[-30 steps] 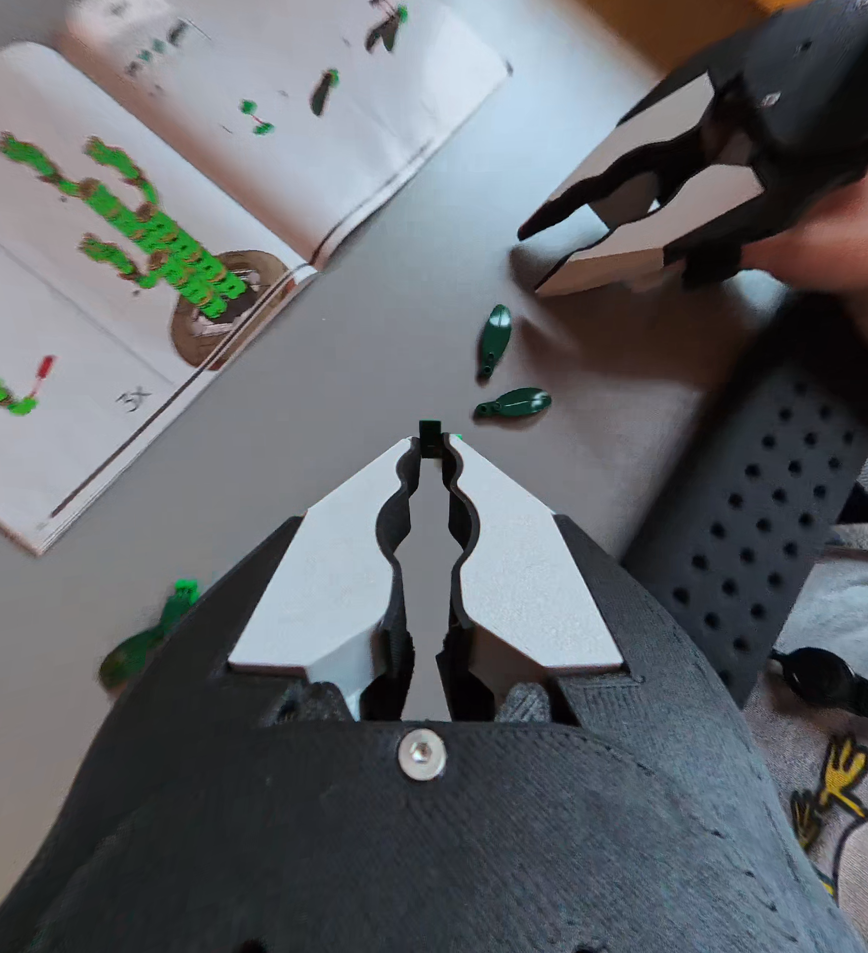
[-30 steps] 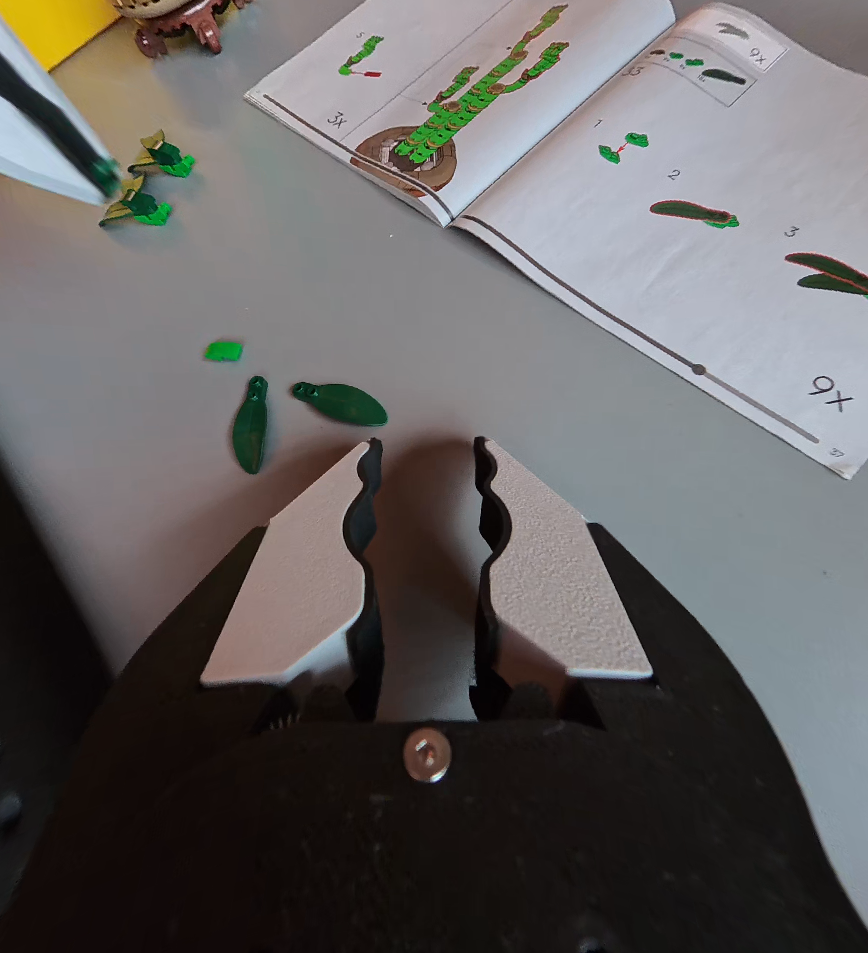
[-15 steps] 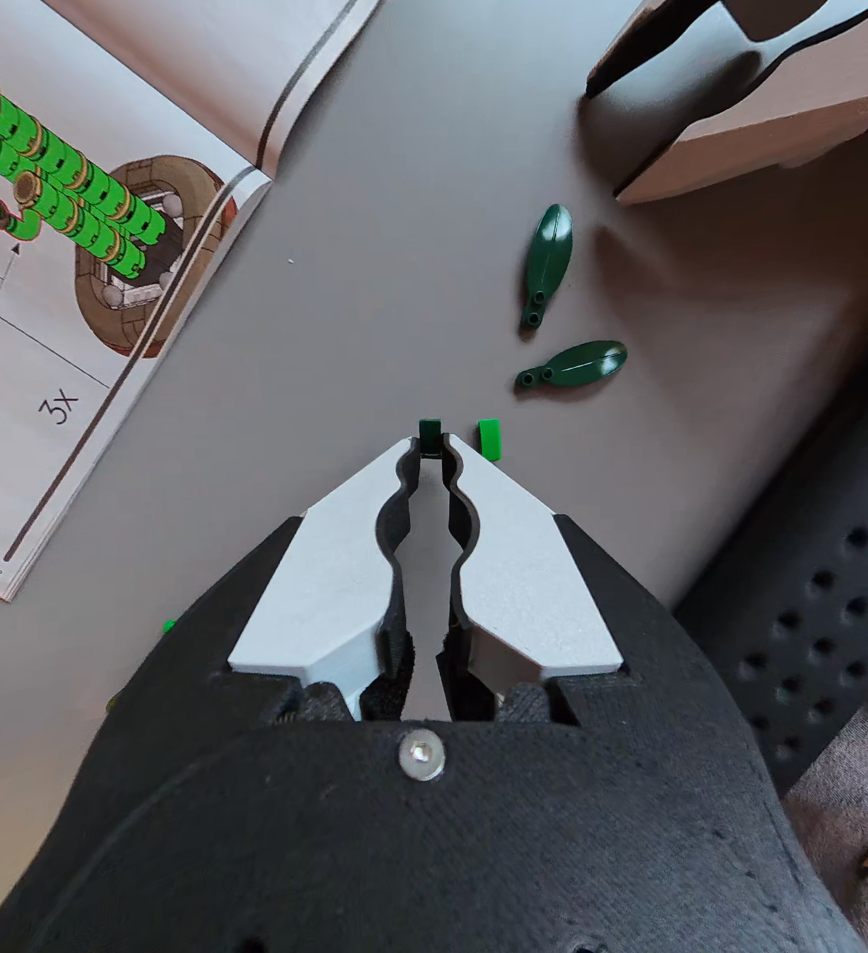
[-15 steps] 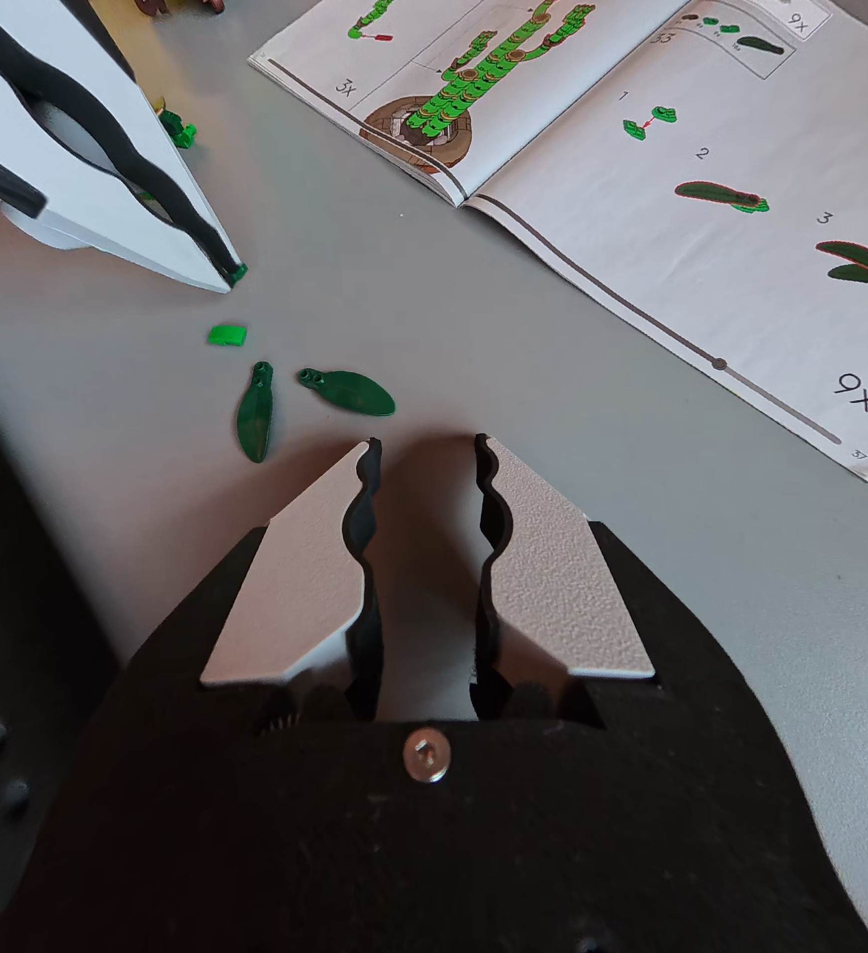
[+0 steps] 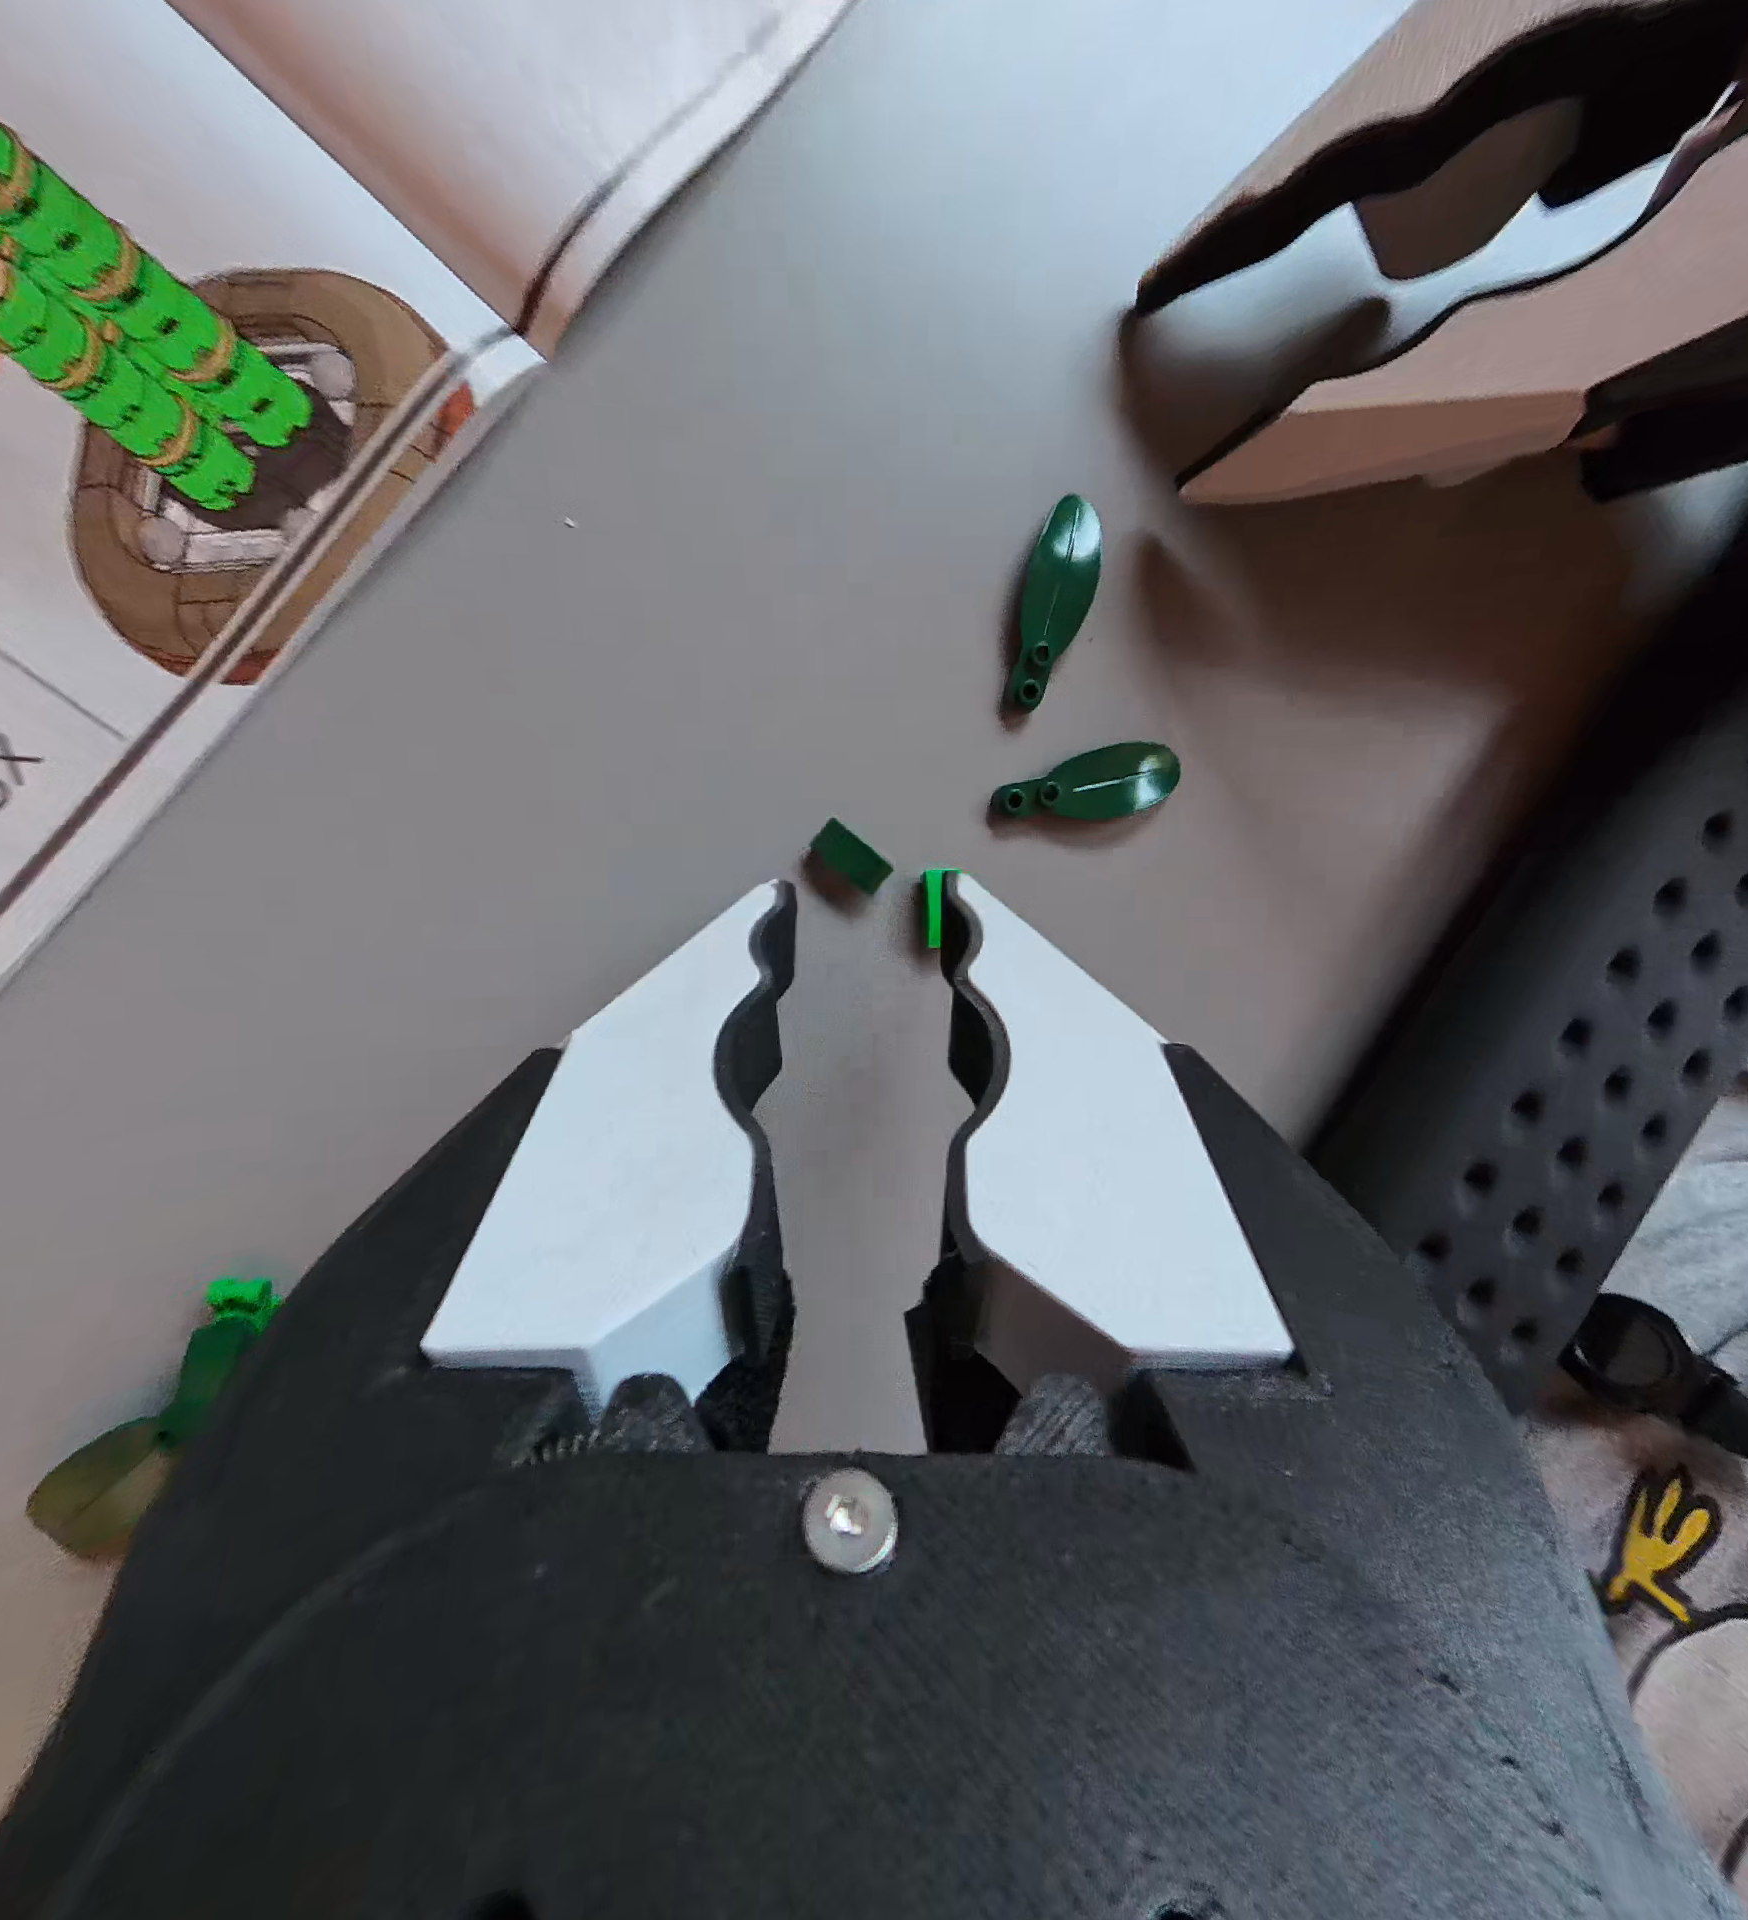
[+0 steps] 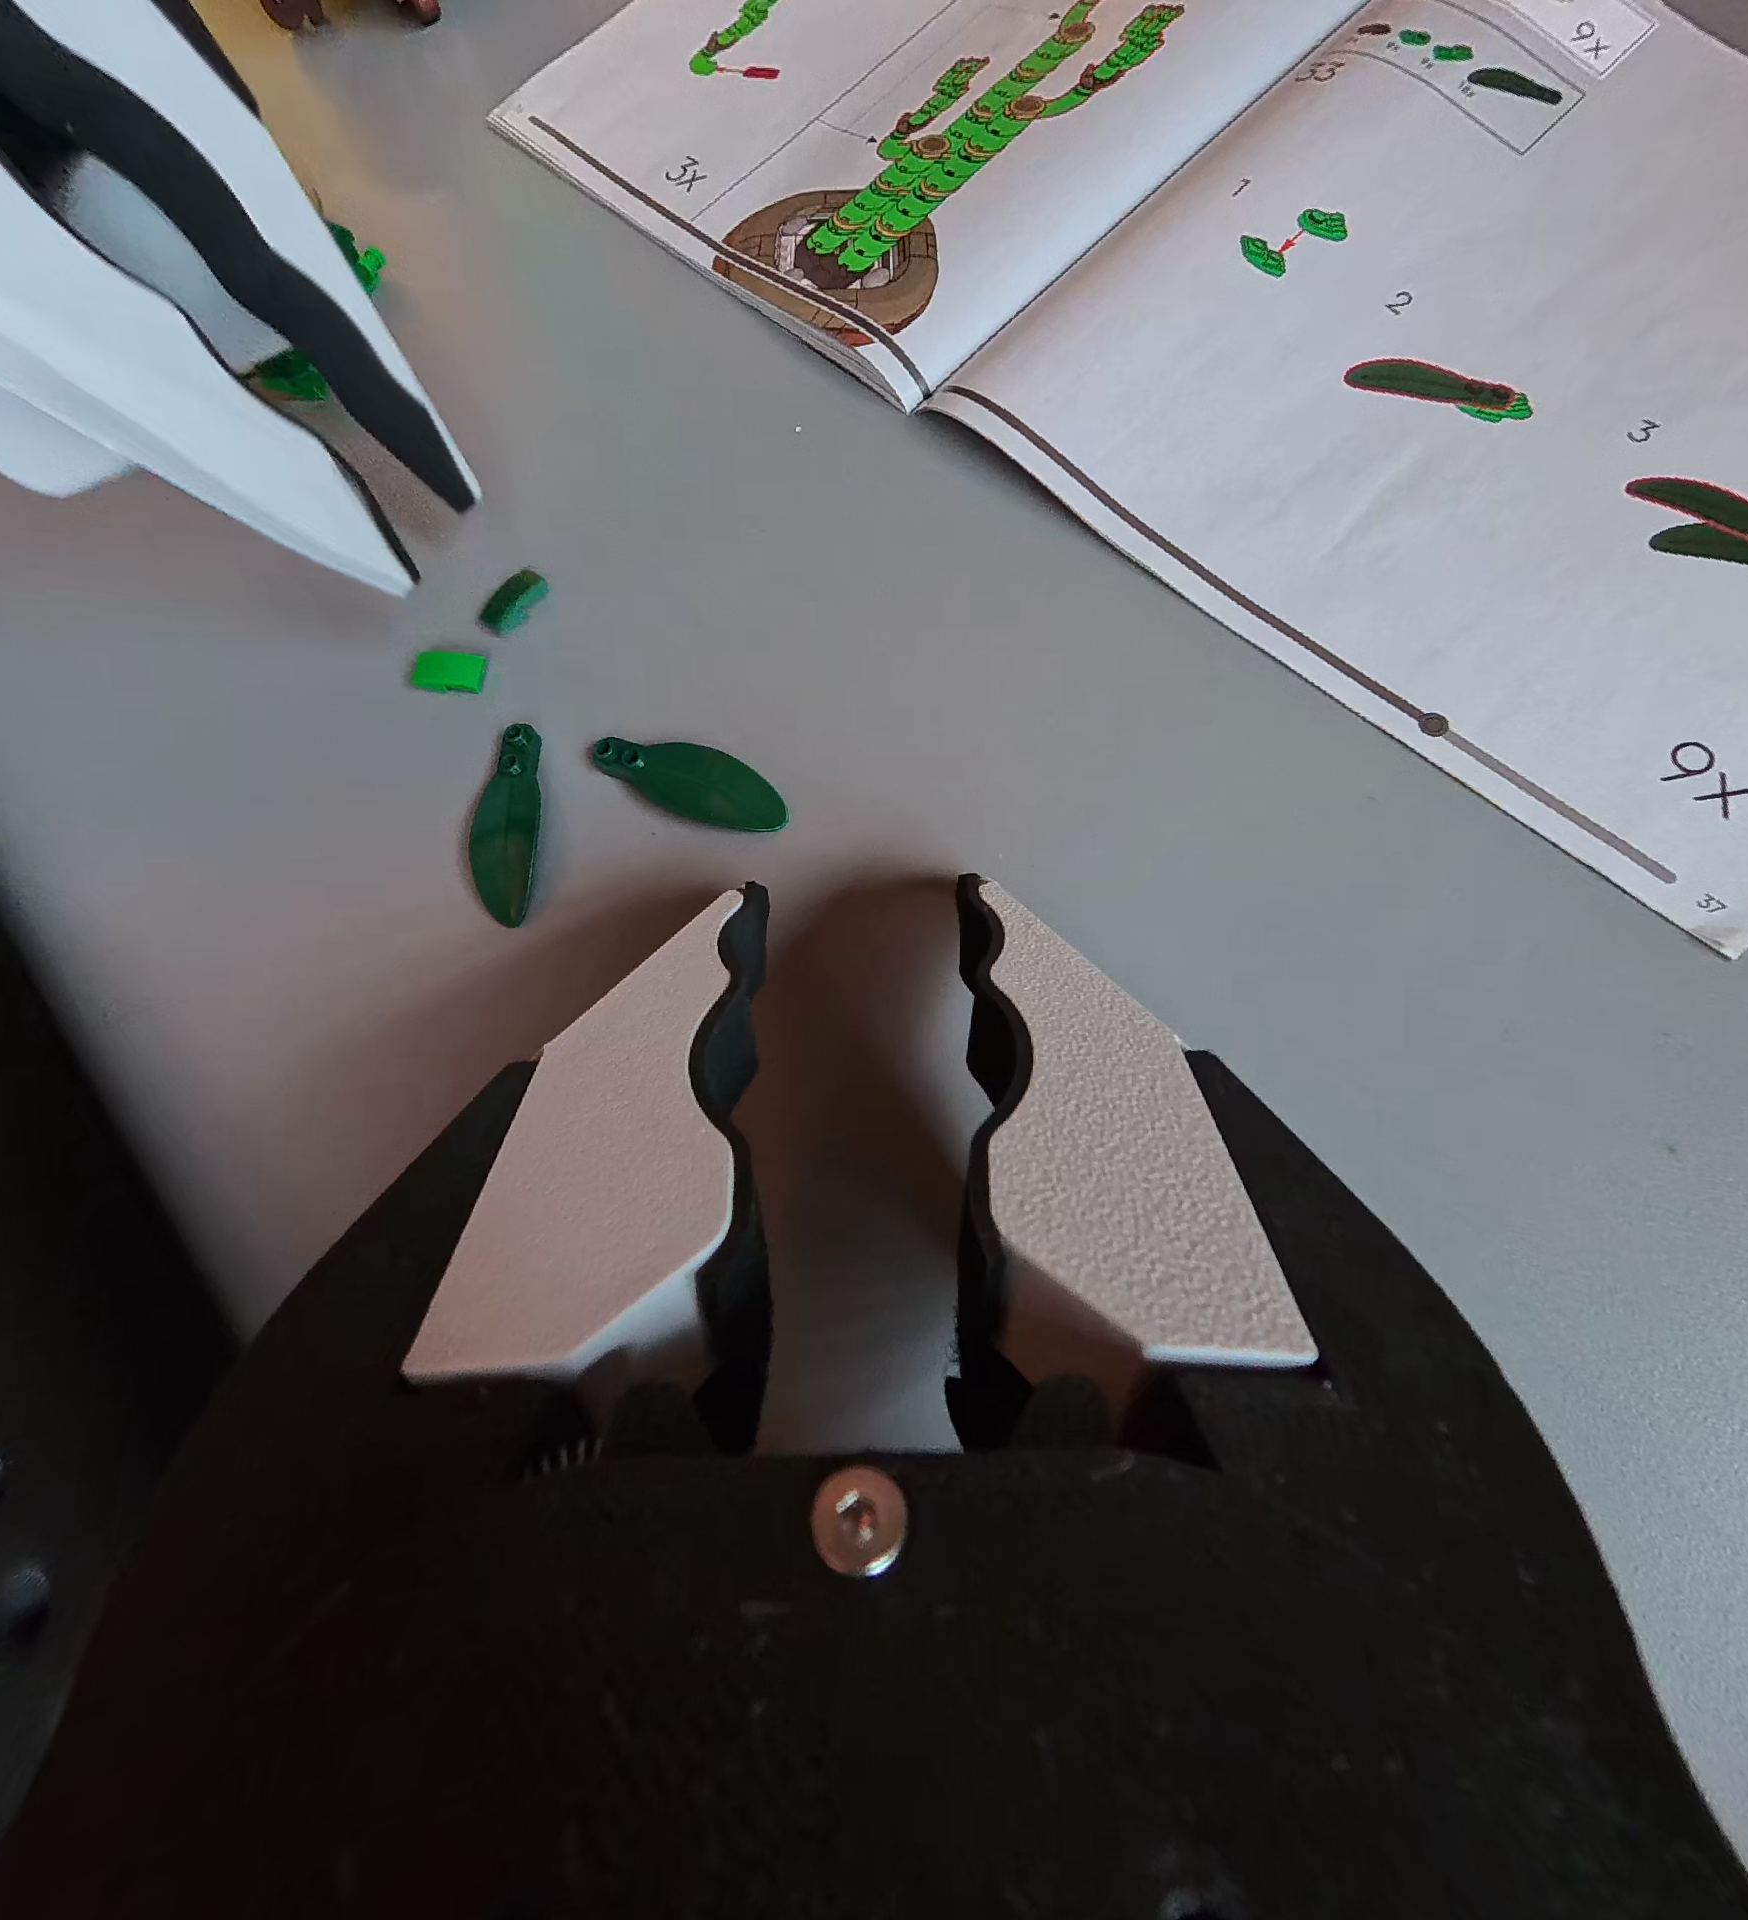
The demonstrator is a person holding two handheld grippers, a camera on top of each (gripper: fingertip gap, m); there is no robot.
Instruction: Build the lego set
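Observation:
My left gripper (image 5: pixel 865 894) is open and low over the grey table. A small dark green piece (image 5: pixel 849 857) lies just beyond its tips. A small bright green piece (image 5: pixel 937 907) sits beside the right fingertip. Two dark green leaf pieces (image 5: pixel 1057 592) (image 5: pixel 1088 781) lie a little farther on. My right gripper (image 6: pixel 859 894) is open and empty, just short of the leaves (image 6: pixel 508 831) (image 6: pixel 693 784). In the right wrist view the left gripper (image 6: pixel 439 540) hovers at the upper left by the dark green piece (image 6: pixel 514 603) and the bright green piece (image 6: pixel 449 670).
An open instruction booklet (image 6: pixel 1265 416) lies beyond the pieces and also shows in the left wrist view (image 5: pixel 122 416). Small green leaf assemblies (image 6: pixel 361 260) (image 5: pixel 215 1351) lie behind the left gripper. A black perforated panel (image 5: pixel 1628 1039) runs along the table's edge.
My left gripper moved down toward the table and opened, letting go of the small dark green piece next to the bright green one. My right gripper stayed open and hardly moved.

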